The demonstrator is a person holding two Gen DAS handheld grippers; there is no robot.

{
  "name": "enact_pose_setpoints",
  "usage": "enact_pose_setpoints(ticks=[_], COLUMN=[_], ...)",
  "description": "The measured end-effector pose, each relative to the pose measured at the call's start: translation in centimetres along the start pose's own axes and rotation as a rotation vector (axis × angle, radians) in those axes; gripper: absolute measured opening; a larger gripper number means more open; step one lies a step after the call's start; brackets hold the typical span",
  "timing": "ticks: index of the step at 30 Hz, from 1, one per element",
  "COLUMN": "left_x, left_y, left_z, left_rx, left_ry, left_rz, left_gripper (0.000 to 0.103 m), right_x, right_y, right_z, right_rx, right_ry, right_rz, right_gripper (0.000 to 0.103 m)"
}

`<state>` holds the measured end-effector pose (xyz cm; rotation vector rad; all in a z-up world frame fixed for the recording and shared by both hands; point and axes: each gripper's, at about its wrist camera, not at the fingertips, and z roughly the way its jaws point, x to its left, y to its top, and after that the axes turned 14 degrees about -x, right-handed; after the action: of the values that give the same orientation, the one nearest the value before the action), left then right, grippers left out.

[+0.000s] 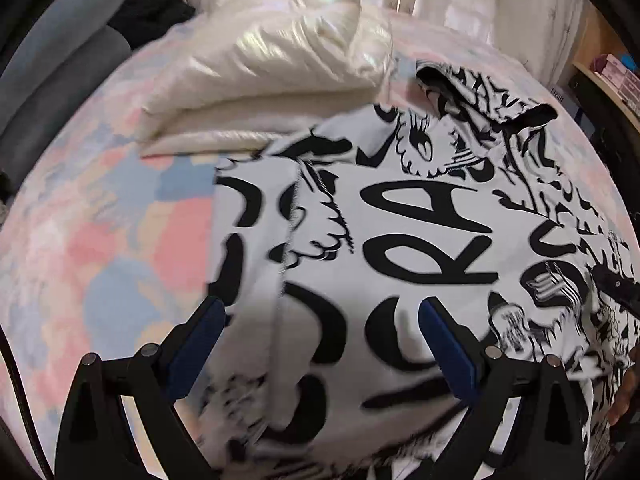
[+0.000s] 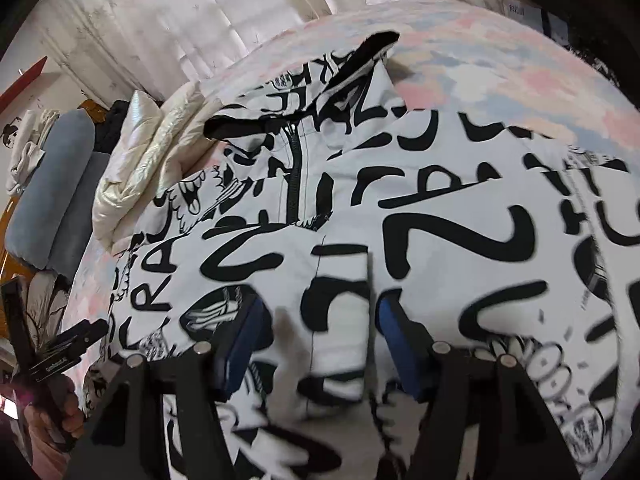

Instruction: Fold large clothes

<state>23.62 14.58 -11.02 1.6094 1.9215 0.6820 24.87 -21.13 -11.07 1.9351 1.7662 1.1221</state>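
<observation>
Our left gripper (image 1: pixel 320 344) and right gripper (image 2: pixel 316 340) hang wide apart, holding nothing, over the jacket's (image 2: pixel 440 208) near hem, its zip (image 2: pixel 294 168) running away across the bed (image 1: pixel 100 220).

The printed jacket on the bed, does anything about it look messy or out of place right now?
Yes. The black-and-white printed jacket isn't lying flat: its black-lined hood is crumpled at the far end, and its far left edge overlaps the folded cream jacket beside it. Nothing looks torn or spilled.
</observation>
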Motion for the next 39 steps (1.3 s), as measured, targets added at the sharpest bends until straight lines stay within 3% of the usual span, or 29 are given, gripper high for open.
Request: enact_pose_setpoints(ticks=[5,6,9,11,13,17,20,23,25,27,29,31,33,36,39], left_x=[-0.6,-0.7,-0.4,-0.1,0.2,0.1,-1.6,-3.3,-4.4,-4.0,-2.8,-1.4,-1.2,-1.3,-1.2], left_y=[-0.4,-0.4,-0.5,-0.9,-1.0,-0.8,-0.7,-1.1,-2.2,-3.4,-4.1,-4.0,-3.8,-3.8,-3.8], left_z=[3.5,3.4,3.5,4.6,4.6,1.9,-0.5,-1.1,-0.5,1.2,1.8,1.6,1.3,0.3,-2.1], left_rx=[0.043,0.017,-0.069,-0.069,-0.069,-0.092,-0.142,-0.127,-0.097,-0.053,-0.072,-0.07,-0.061,-0.054,-0.073], left_ry=[0.041,0.048,0.117,0.164,0.15,0.107,0.029,-0.004,0.014,0.103,0.116,0.052,0.028,0.017,0.017], left_rz=[0.007,0.011,0.037,0.059,0.038,0.021,0.014,0.029,0.04,0.071,0.072,0.018,0.037,0.062,0.057], left_gripper=[0.09,0.084,0.076,0.076,0.076,0.076,0.075,0.071,0.065,0.062,0.062,0.056,0.053,0.053,0.053], right_x=[-1.0,-0.7,0.7,0.5,0.3,1.7,4.1,6.7,8.4,9.6,8.7,6.6,4.0,1.2,0.8], right_y=[-0.2,-0.1,0.8,0.6,0.2,0.8,0.8,0.0,-1.4,-3.1,-4.0,-3.7,-3.0,-2.7,-2.7], right_z=[4.0,4.1,2.8,4.2,5.2,2.0,-0.7,0.4,2.0,3.9,4.8,4.1,3.0,0.8,-1.4], right_rx=[0.064,0.054,-0.058,-0.038,-0.008,-0.087,-0.148,-0.073,-0.008,0.049,0.072,0.037,0.011,0.026,0.013], right_ry=[-0.015,-0.002,-0.005,-0.07,-0.087,-0.141,-0.042,0.089,0.156,0.127,0.102,0.048,0.018,0.024,-0.002], right_rz=[0.02,0.008,-0.069,-0.095,-0.093,-0.13,-0.135,-0.081,-0.069,-0.124,-0.14,-0.151,-0.139,-0.08,-0.086], right_gripper=[0.058,0.026,0.026,0.031,0.038,0.042,0.043,0.043,0.043,0.043,0.039,0.029,0.018,0.018,0.029])
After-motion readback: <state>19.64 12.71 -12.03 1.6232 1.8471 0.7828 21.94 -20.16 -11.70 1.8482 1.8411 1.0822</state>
